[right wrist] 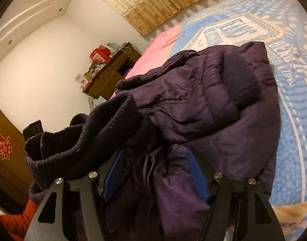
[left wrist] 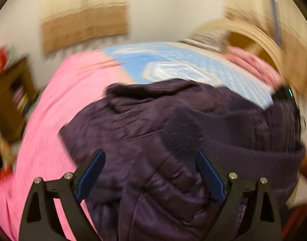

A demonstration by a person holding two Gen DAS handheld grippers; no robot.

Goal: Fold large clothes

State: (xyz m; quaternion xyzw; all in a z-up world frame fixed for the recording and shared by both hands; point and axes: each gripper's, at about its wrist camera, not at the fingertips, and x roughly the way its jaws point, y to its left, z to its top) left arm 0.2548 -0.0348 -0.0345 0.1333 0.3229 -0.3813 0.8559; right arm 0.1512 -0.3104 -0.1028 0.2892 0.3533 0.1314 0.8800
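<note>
The dark purple jacket (right wrist: 193, 104) lies bunched on the bed (right wrist: 294, 80), the left claw (left wrist: 150, 172) spread wide and released, the right claw (right wrist: 153, 174) part-open astride loose cloth, so I'd pinch one clean edge before folding.

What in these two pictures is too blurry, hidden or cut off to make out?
- Left wrist view: the room behind the bed is motion-blurred; the shelf contents are unreadable.
- Right wrist view: the purple jacket covers part of the blue blanket lettering.
- Right wrist view: whether the right gripper pinches the fabric between its fingers; folds hide the pads.
- Both views: the jacket's lower part is cut off by the bottom edge.
</note>
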